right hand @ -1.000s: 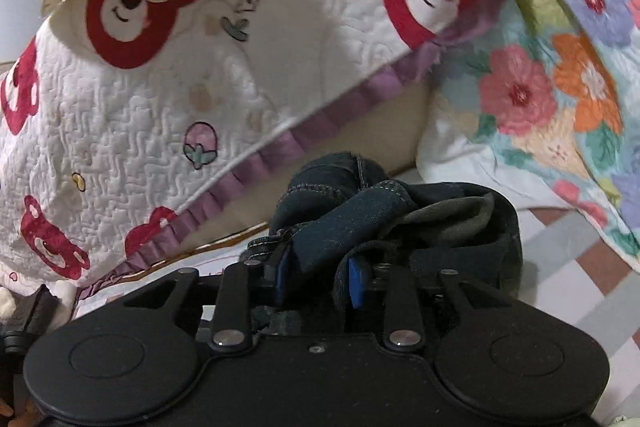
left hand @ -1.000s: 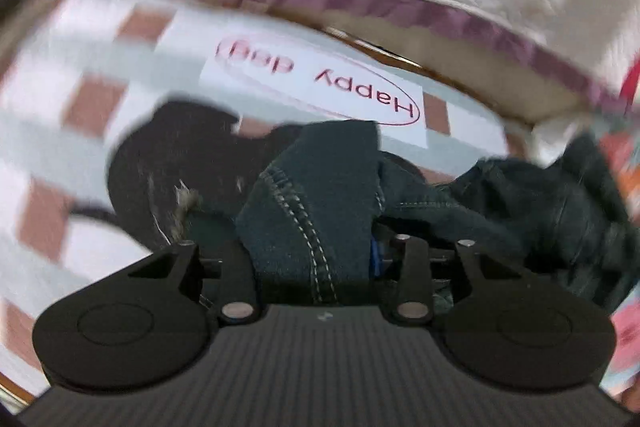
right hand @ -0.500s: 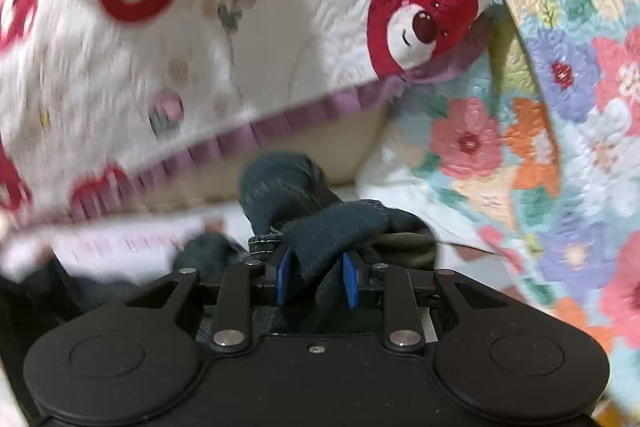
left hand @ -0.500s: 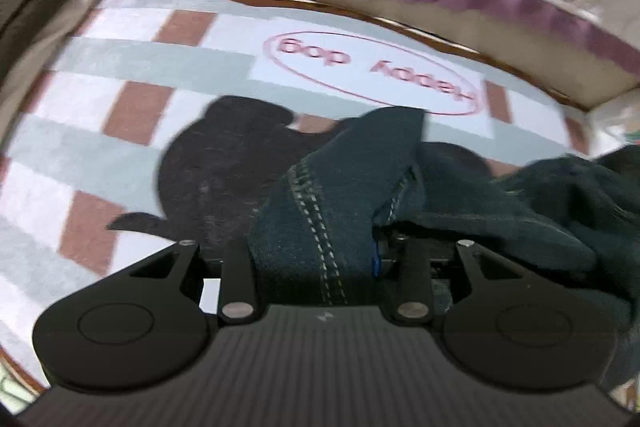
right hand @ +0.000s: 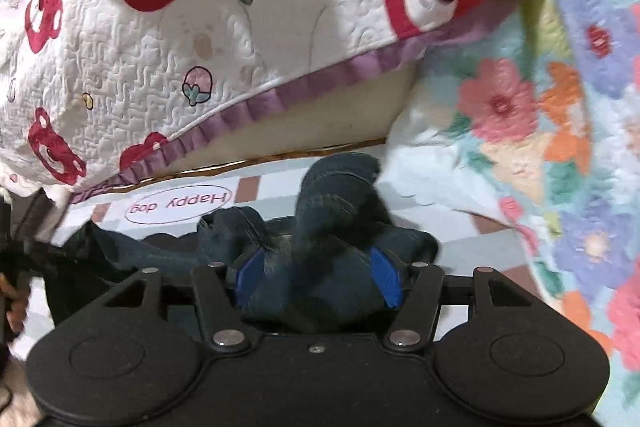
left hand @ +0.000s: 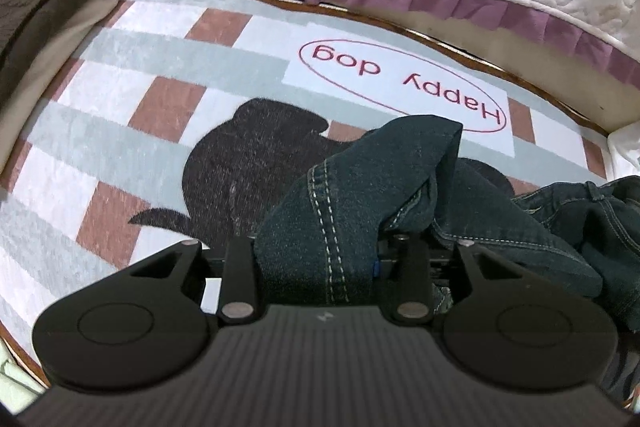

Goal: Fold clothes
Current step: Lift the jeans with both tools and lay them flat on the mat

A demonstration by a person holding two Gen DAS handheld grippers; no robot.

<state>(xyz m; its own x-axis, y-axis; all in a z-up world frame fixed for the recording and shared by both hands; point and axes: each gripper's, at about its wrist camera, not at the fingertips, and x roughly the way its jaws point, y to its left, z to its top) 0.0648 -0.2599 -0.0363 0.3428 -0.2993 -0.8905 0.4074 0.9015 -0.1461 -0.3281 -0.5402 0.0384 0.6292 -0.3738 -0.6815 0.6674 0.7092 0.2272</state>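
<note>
The checked rug lies under my dark jeans, bunched and limp. They look heavy, soft denim; stitched seams grip best. My left gripper is clamped on a seam fold; my right gripper stands wide, denim heaped between.

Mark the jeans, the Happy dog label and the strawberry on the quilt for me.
jeans (left hand: 320, 227), left wrist view, stitched seam between the fingers.
Happy dog label (left hand: 404, 87), left wrist view, middle of the red oval.
strawberry (right hand: 197, 87), right wrist view, pink fruit body.
</note>
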